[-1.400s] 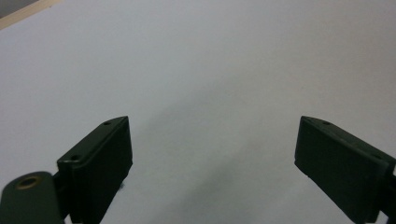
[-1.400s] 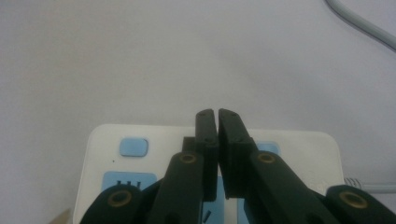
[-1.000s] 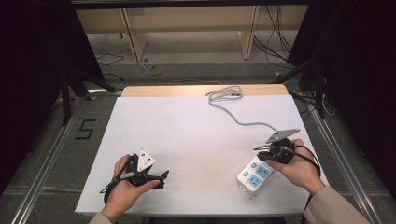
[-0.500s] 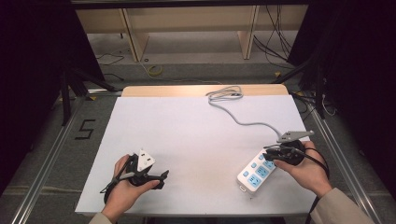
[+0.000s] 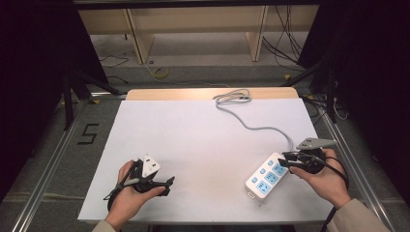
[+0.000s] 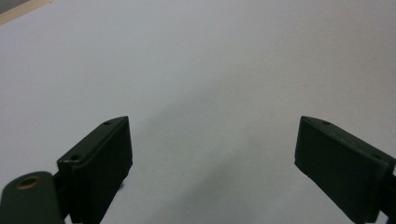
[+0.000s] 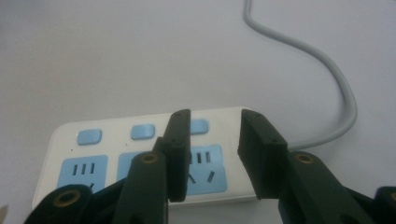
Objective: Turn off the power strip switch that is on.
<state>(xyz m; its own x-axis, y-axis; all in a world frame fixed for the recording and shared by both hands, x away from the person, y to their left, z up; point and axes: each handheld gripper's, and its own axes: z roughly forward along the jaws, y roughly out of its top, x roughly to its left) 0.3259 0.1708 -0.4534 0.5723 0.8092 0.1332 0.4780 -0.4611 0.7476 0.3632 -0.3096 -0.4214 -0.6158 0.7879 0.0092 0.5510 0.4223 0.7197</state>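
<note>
A white power strip with blue sockets and buttons lies near the table's front right. Its grey cable runs off to a coil at the back edge. My right gripper hovers at the strip's cable end. In the right gripper view the jaws stand a small gap apart above the end socket of the power strip, with nothing between them; the cable curves away behind. My left gripper rests in a hand at the front left, and its jaws are wide apart over bare white tabletop.
The white sheet covers the table, leaving a wooden strip along the back. The coiled cable end lies at the back middle. Metal rails flank the table, and a "5" mark is on the floor at left.
My right hand and gripper have slid a little to the right and toward the front, over the strip's cable end. The left hand has stayed put.
</note>
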